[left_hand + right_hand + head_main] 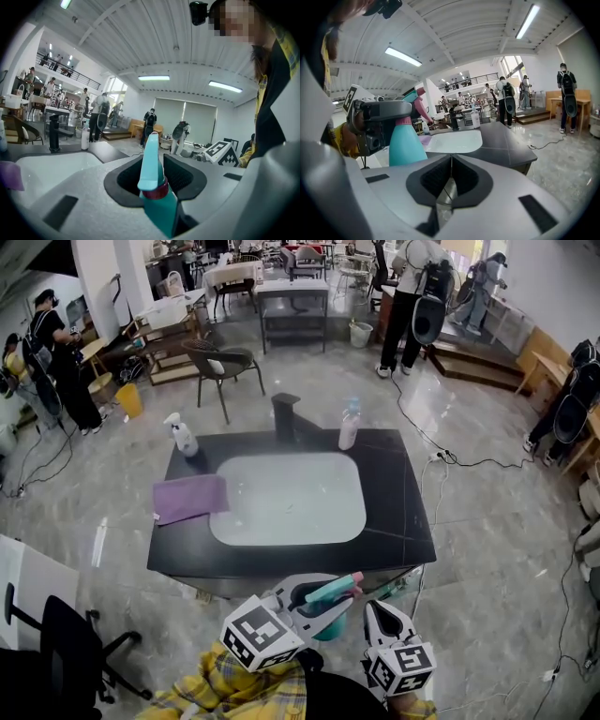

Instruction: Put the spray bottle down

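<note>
While one spray bottle (159,206) is gripped by the left tool (157,176), the right tool (450,176) is closed; two bottles (182,435) (349,424) are seen far on the desk (394,502).

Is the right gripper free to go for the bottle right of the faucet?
Probably yes: the right gripper is shut and empty, and the bottle stands alone across the sink.
</note>
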